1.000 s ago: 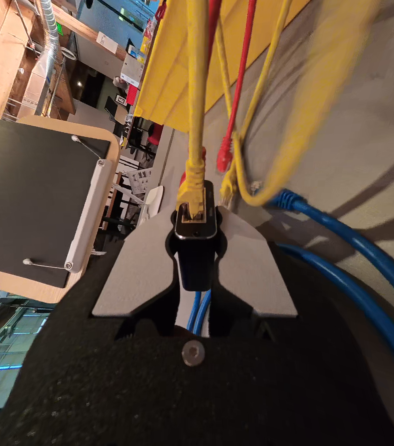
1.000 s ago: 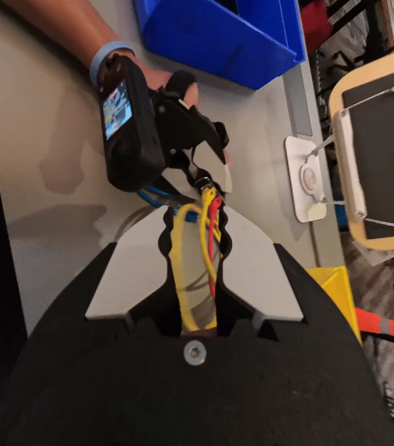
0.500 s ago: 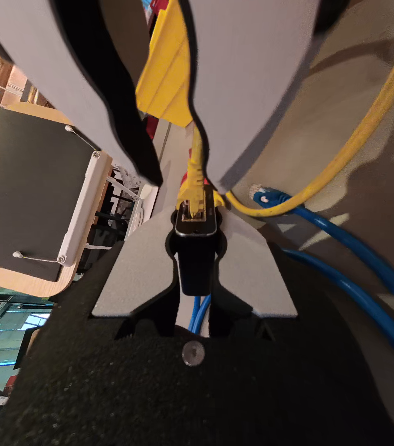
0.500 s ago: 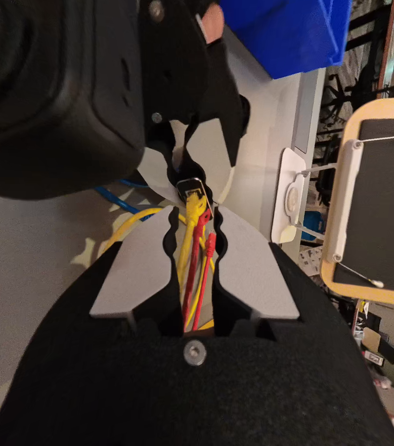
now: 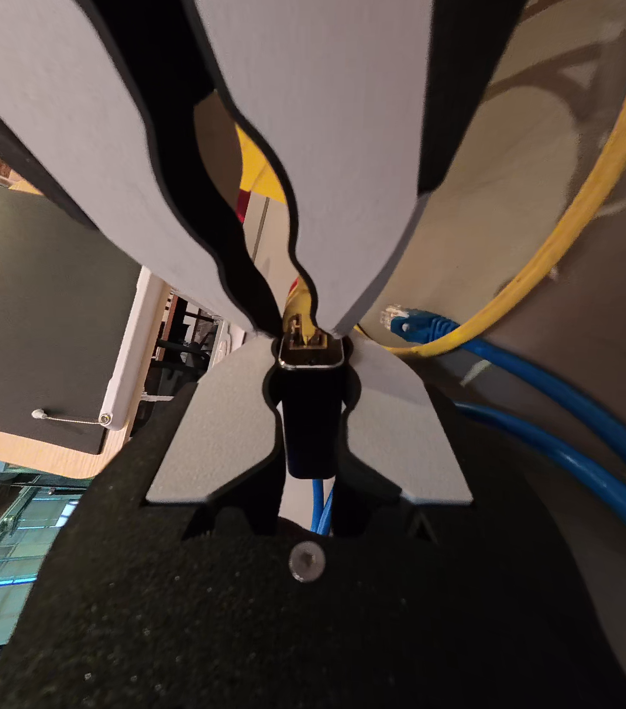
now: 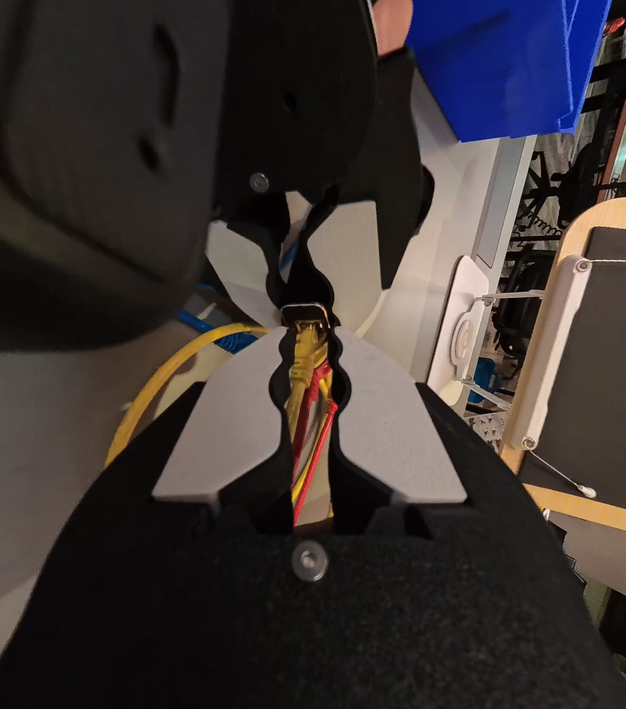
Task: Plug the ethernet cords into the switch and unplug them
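While the left gripper (image 5: 309, 368) stays clamped on the switch (image 5: 310, 406), the right gripper (image 6: 308, 345) has closed in; its fingers, narrowly parted, straddle the yellow plug (image 6: 305, 337) seated in the switch, unplugging likely next.

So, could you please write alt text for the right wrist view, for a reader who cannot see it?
The right gripper straddles a yellow ethernet plug seated in a small black switch, which the left gripper holds from the opposite side. Red cords and yellow cords run back between the right gripper's fingers; a blue bin sits behind on the table.
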